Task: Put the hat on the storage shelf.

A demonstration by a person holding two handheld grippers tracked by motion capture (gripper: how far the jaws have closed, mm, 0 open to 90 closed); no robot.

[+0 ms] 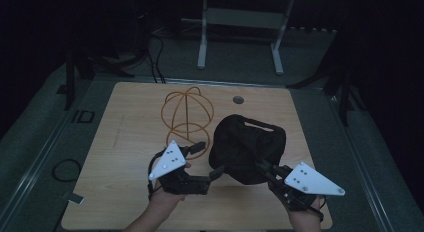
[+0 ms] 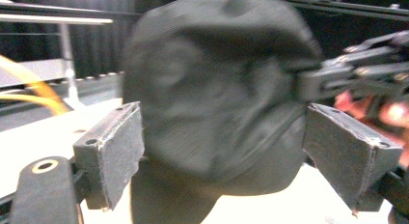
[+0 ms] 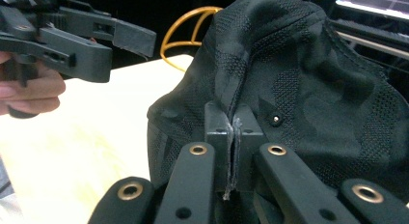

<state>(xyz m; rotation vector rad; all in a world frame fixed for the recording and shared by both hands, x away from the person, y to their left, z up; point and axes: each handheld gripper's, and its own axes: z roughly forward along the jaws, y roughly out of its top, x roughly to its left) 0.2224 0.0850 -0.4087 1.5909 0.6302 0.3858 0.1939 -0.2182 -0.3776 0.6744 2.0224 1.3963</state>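
A: The black cap (image 1: 248, 148) sits at the near right of the bench (image 1: 130, 192), bunched up and partly lifted. The right tongs (image 3: 233, 137) are clamped tight on a fold of its fabric along a seam.

B: That pinch looks thin to me. If only a sliver of cloth is caught, I'd expect it to slide out once the cap's weight hangs from it.

A: Agreed. The left tongs (image 1: 216, 173) stand open just beside the cap's near left edge, gripping nothing; in the left gripper view the cloth lies between the pads (image 2: 112, 151) untouched.

B: So one hold carries everything. If the left tongs close on a loose wrinkle rather than the rim, the cap could twist or collapse further.

A: And the orange wire hat form (image 1: 187, 113) stands just behind, left of the cap. A swing of the cap or of the left tongs might knock it over or push it along the bench.

B: The two tongs are near each other as well; they could bump.
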